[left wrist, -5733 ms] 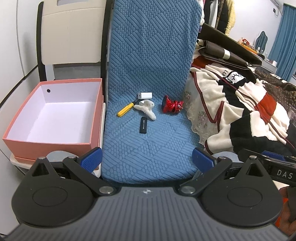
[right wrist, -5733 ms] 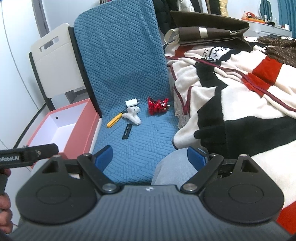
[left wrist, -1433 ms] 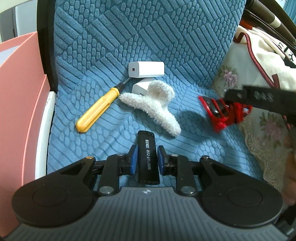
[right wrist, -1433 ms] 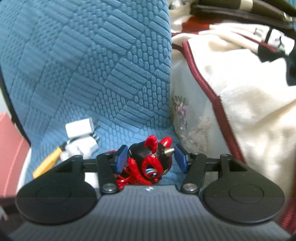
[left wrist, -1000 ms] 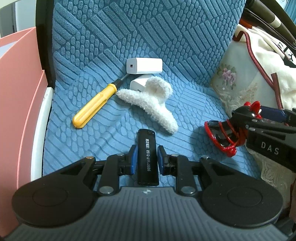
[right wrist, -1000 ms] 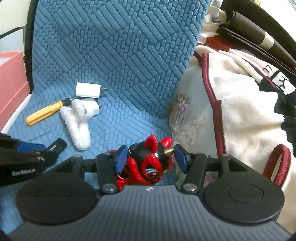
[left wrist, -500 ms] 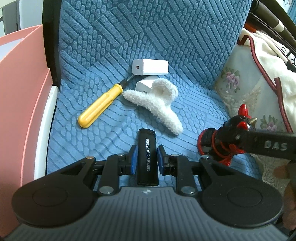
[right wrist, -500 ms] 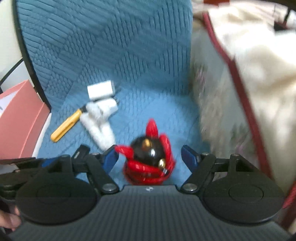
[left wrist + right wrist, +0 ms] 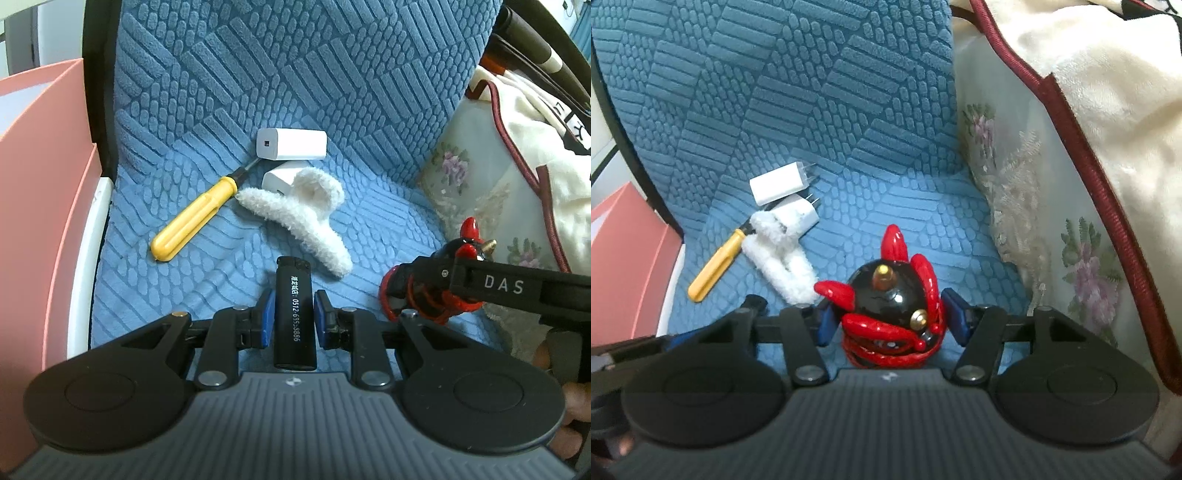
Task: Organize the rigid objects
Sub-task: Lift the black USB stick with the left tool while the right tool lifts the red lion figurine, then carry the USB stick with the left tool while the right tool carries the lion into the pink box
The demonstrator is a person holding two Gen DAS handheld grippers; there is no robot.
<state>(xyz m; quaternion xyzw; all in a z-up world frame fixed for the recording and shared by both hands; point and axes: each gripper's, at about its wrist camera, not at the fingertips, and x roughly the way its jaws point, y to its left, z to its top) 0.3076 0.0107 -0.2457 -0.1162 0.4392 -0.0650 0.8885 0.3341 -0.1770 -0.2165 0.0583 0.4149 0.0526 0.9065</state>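
My left gripper (image 9: 294,314) is shut on a black lighter (image 9: 294,314) with white print, held over the blue chair cushion (image 9: 240,92). My right gripper (image 9: 891,320) is shut on a red and black toy figure (image 9: 892,317); it also shows in the left wrist view (image 9: 424,291) at the right. On the cushion lie a yellow-handled screwdriver (image 9: 192,221), a white fluffy hair claw (image 9: 306,218) and two white chargers (image 9: 291,144), also seen in the right wrist view (image 9: 779,184).
A pink box (image 9: 40,177) stands to the left of the chair. A cream blanket with dark red trim (image 9: 1089,129) and a floral cloth (image 9: 1015,177) lie to the right. The chair back rises behind the objects.
My right gripper has closed tighter around the toy figure and turned, with the figure now seen from above. My left gripper has kept hold of the lighter and barely moved.
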